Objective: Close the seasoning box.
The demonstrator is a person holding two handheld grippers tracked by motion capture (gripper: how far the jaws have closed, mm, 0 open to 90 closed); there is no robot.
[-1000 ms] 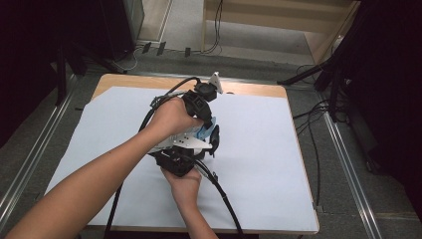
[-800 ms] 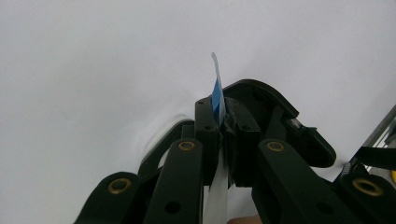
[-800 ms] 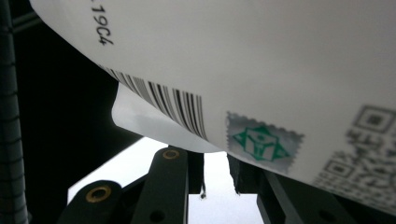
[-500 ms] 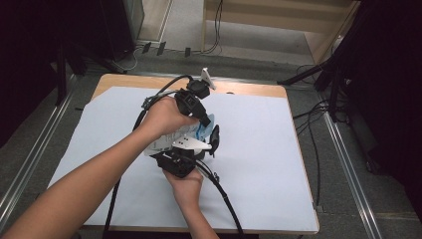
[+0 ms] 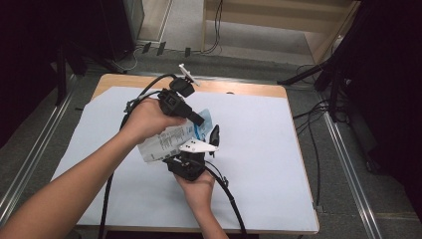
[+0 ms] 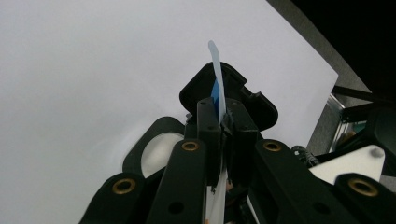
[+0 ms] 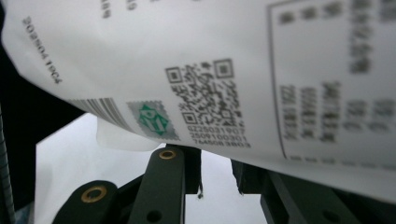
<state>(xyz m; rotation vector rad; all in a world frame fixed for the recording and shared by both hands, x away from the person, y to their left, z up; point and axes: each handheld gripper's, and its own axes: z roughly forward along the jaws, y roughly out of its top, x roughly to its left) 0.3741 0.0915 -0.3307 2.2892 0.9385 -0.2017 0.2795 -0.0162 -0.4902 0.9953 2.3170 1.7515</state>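
A white packet (image 5: 166, 142) with blue print and black text hangs above the table's middle. My left gripper (image 5: 199, 119) comes from the upper left and is shut on the packet's top edge. In the left gripper view that thin white-and-blue edge (image 6: 217, 70) sticks up between the closed jaws of my left gripper (image 6: 223, 116). My right gripper (image 5: 214, 137) sits just below and to the right, pointing away from me. In the right gripper view the packet's printed face (image 7: 210, 70) lies across my right gripper (image 7: 217, 161), hiding its tips; its jaws stand apart.
A white sheet (image 5: 259, 129) covers the wooden table (image 5: 239, 88). Black cables (image 5: 229, 194) trail from both grippers toward the near edge. Metal rails (image 5: 348, 164) run along the floor on both sides, with more cables on the floor to the right.
My left gripper has drawn back toward the left with the packet, so more of the packet's face is exposed. The right gripper has stayed almost still.
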